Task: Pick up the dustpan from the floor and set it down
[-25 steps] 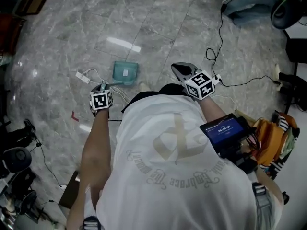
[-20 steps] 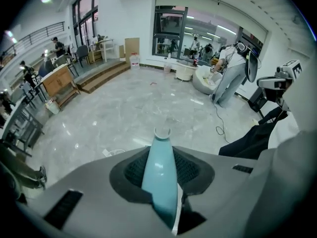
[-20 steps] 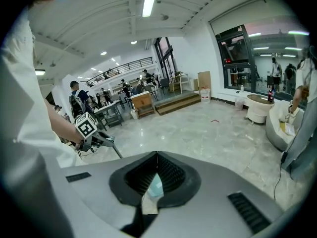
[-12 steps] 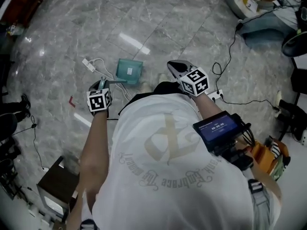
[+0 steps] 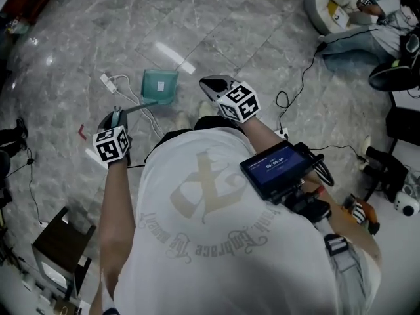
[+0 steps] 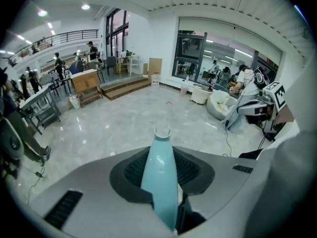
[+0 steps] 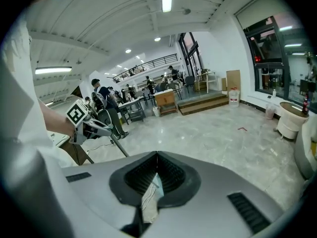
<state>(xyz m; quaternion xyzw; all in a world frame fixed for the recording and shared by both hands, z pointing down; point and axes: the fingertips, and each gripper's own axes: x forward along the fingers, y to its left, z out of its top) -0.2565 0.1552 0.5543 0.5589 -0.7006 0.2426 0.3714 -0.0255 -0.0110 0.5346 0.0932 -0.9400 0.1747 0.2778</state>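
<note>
Grey marble floor, big open hall with desks and people far back in both gripper views. Teal dustpan is out ahead of the person in the white shirt. Its handle runs back and to the left from the pan into the left gripper.

Left gripper fingers are partly closed and clamped on the handle. The handle tip with its small notch pokes out past them. The pan itself is out of sight in the left gripper view. Head view does not settle whether the pan is clear of the floor.

Right gripper sits just right of the dustpan, apart from it. Its fingers are nearly together and pinch a pale scrap, possibly paper; can't tell what it is.

White cable with a plug block lies just left of the dustpan. Its loops pass under the handle line. Red mark on the floor is further left of the dustpan, near the left gripper. Black cable snakes well to the right of the dustpan. Dark screen unit on the person's right arm is right of the dustpan and nearer the camera.
</note>
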